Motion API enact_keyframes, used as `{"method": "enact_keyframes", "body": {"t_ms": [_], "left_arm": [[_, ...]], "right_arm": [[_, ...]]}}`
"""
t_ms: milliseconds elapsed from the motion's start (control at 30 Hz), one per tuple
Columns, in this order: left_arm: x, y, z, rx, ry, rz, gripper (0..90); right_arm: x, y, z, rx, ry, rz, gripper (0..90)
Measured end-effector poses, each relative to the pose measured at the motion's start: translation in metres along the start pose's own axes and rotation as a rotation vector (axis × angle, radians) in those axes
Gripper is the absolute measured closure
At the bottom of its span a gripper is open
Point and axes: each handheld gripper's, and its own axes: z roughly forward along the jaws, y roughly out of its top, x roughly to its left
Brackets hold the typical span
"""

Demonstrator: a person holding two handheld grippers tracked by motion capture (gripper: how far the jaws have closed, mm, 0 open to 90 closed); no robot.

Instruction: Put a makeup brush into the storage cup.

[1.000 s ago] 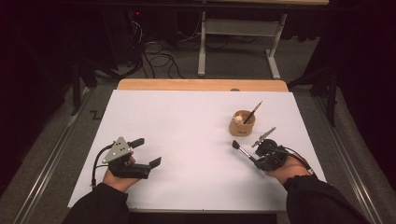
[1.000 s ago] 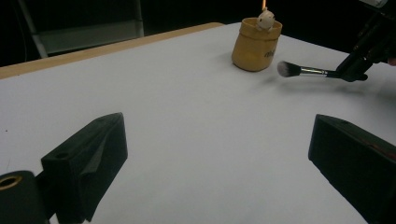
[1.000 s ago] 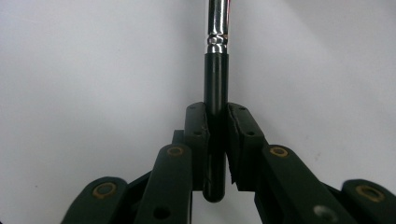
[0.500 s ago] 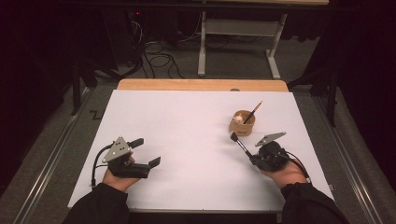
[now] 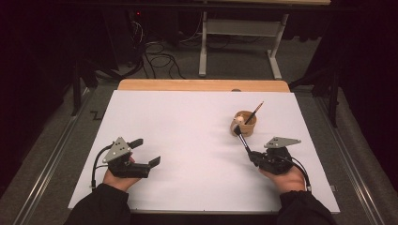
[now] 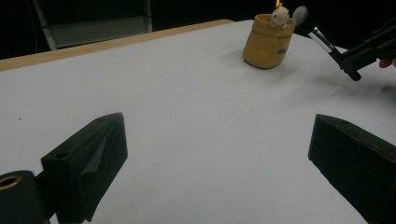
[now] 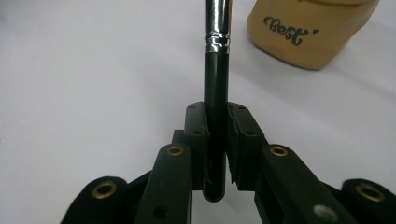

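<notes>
white table (image 5: 178, 140): one cup (image 5: 245, 123), perhaps two brushes; right claw (image 5: 254, 157) pinches one brush (image 5: 242, 139), left claw (image 5: 146, 152) spread.

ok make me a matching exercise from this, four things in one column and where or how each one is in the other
1. left hand-held gripper
2. right hand-held gripper
3. tan round holder cup
4. thin brown-handled brush

a. stands in the cup, leaning
b. jaws wide apart, holding nothing
c. on the white table, far right part
d. clamped on a black-handled makeup brush

Pairs: 1-b, 2-d, 3-c, 4-a
</notes>
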Motion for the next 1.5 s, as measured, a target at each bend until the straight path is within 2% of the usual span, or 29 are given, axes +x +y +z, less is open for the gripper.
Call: {"method": "enact_keyframes", "body": {"t_ms": [200,333,833,1200,1500], "left_arm": [[0.001,-0.001,-0.001,0.003,0.015,-0.010,5.1],[0.002,-0.002,-0.001,0.006,0.022,-0.014,5.2],[0.000,-0.002,0.000,0.006,0.015,-0.011,5.2],[0.001,-0.002,-0.001,0.002,0.013,-0.013,5.3],[0.001,-0.002,-0.001,-0.001,0.015,-0.013,5.3]], "right_arm": [[-0.002,-0.005,0.005,-0.053,-0.006,0.004,81.2],[-0.002,-0.009,0.006,-0.094,0.020,0.015,81.2],[0.002,-0.021,0.004,-0.197,-0.028,-0.001,81.2],[0.006,-0.022,0.000,-0.260,-0.037,-0.002,81.2],[0.008,-0.023,-0.005,-0.339,-0.044,0.005,81.2]]}}
